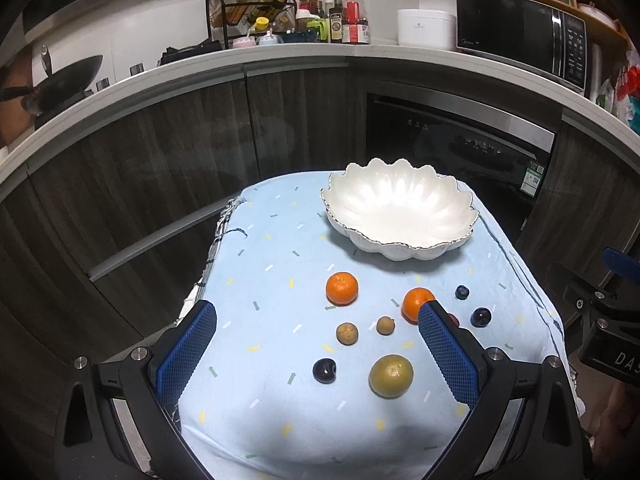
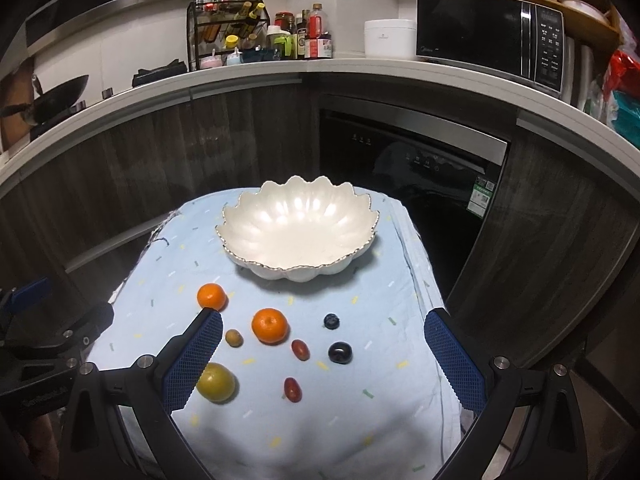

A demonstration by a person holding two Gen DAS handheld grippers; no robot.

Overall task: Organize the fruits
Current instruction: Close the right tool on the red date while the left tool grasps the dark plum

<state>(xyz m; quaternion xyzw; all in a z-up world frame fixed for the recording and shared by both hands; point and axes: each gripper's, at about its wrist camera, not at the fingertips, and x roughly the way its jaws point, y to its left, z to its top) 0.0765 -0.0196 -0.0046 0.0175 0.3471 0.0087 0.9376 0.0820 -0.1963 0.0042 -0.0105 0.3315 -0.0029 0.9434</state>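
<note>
A white scalloped bowl [image 1: 398, 212] [image 2: 298, 228] stands empty at the far side of a light blue cloth [image 1: 280, 248] [image 2: 360, 420]. In front of it lie loose fruits: two oranges [image 1: 341, 289] [image 1: 416, 303] [image 2: 212, 296] [image 2: 269, 325], a yellow-green fruit [image 1: 391, 375] [image 2: 216, 383], two small brown fruits [image 1: 346, 333] [image 1: 385, 325], dark plums [image 1: 324, 370] [image 2: 340, 352], a blueberry [image 1: 462, 292] [image 2: 331, 321] and two red grapes [image 2: 300, 349] [image 2: 292, 389]. My left gripper [image 1: 318, 320] is open and empty above the near fruits. My right gripper [image 2: 324, 328] is open and empty too.
The cloth covers a small table whose edges drop off left and right. Behind it run dark cabinets and a dishwasher [image 2: 412, 160]. The counter above holds a spice rack [image 1: 248, 12], bottles, a white cooker [image 1: 426, 28], a microwave [image 1: 524, 36] and a wok [image 1: 64, 84].
</note>
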